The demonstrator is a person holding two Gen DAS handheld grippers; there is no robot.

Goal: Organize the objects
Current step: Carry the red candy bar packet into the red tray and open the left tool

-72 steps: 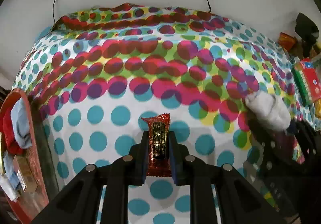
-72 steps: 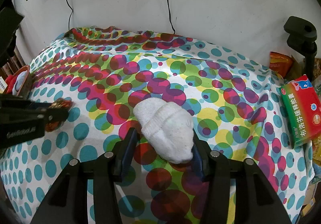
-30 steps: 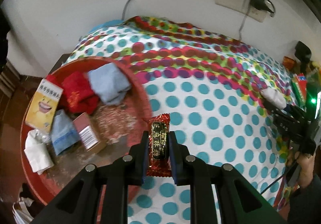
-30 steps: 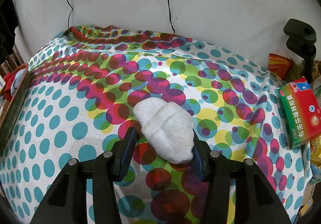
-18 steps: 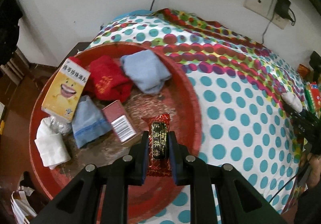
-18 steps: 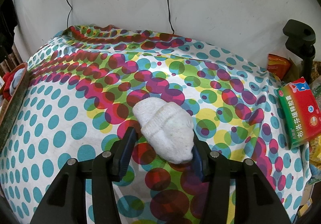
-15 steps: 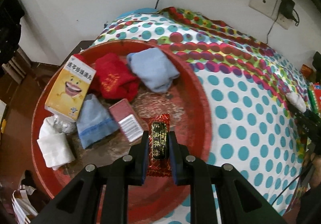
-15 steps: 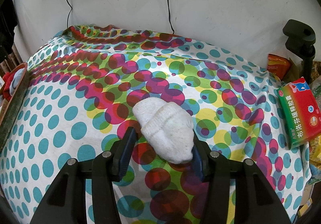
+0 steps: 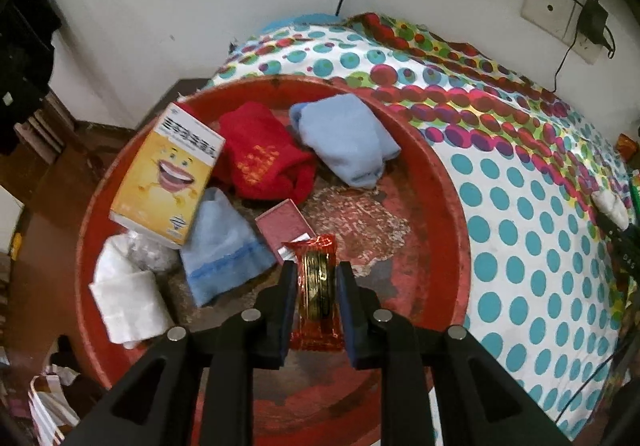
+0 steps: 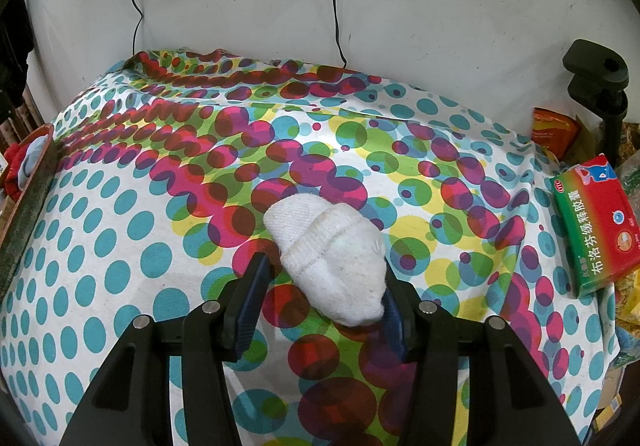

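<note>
The left tool [image 9: 316, 286] is clamped on one red snack packet [image 9: 317, 288] with a gold label, holding it above the near part of the round red tray [image 9: 448, 182]. In the tray I count seven things: one yellow carton with a smiling face [image 9: 168, 174], one red folded cloth [image 9: 264, 156], two light blue folded cloths [image 9: 346, 140] [image 9: 222, 246], one small maroon box [image 9: 286, 226], and at the left rim one white folded cloth [image 9: 128, 304] beside some crumpled clear wrap [image 9: 150, 254], though that patch is dim. The tray's right half, worn and flaking, lies bare below and beside the packet. Its right rim overlaps the dotted tablecloth [image 9: 520, 206] on the bench.

The right tool [image 10: 322, 288] stands open around one white rolled sock [image 10: 330, 254] lying on the cloth; the right finger seems to touch it, the left stands apart. Wide cloth lies bare to the left, as far as the tray's edge. One red-and-green medicine box [image 10: 596, 230] sits at the bench's right edge, one orange packet [image 10: 554, 130] behind it.
</note>
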